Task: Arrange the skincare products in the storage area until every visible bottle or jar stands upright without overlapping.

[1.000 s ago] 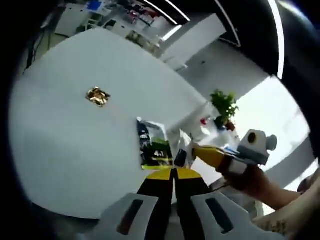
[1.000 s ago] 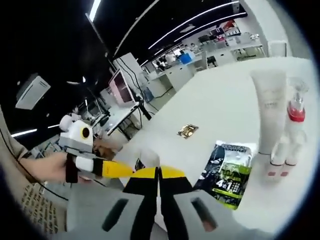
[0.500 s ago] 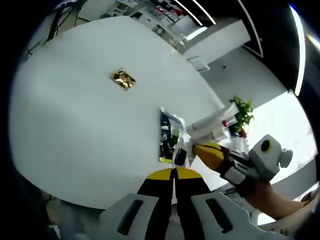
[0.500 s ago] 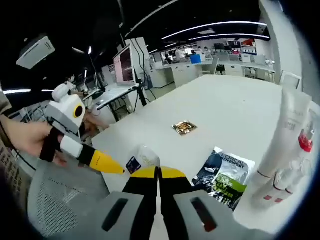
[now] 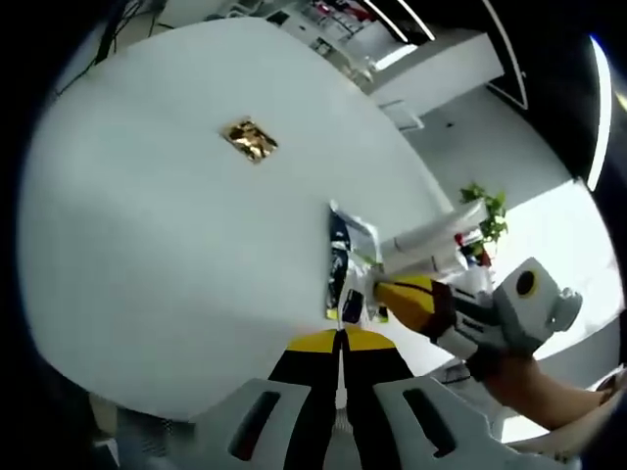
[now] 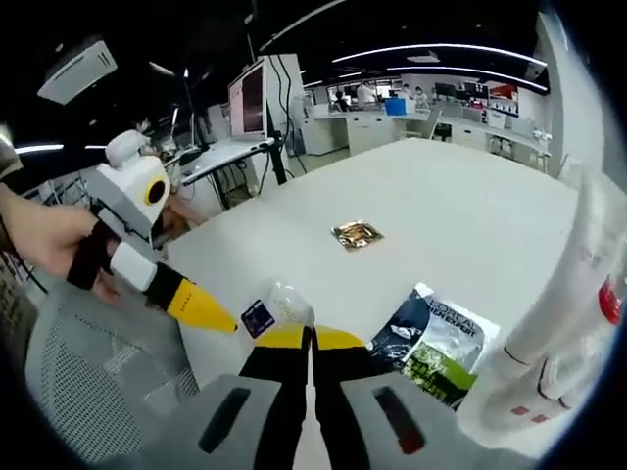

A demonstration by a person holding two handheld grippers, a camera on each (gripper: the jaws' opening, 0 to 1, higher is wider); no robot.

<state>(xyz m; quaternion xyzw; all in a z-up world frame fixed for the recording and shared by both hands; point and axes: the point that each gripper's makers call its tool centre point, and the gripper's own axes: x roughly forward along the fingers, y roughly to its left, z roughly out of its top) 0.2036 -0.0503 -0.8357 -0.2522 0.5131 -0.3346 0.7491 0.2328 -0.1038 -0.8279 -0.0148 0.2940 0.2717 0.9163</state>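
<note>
A small clear bottle with a dark label lies at the near table edge, just past the tips of my right gripper, whose jaws are shut. From the left, my left gripper points its shut yellow tip at the bottle's label. In the left gripper view the same bottle sits between my left gripper and the right gripper. I cannot tell whether either tip touches it. A black-and-green sachet lies flat. A white tube and a red-capped bottle stand beside it.
A small gold packet lies alone further out on the white table. A grey mesh chair stands below the near edge. Desks and monitors are behind, and a green plant is beyond the tube.
Both views have swung and tilted with the hands, so the table now shows more fully. The bottle has stayed at both grippers' tips and both sets of jaws have stayed shut.
</note>
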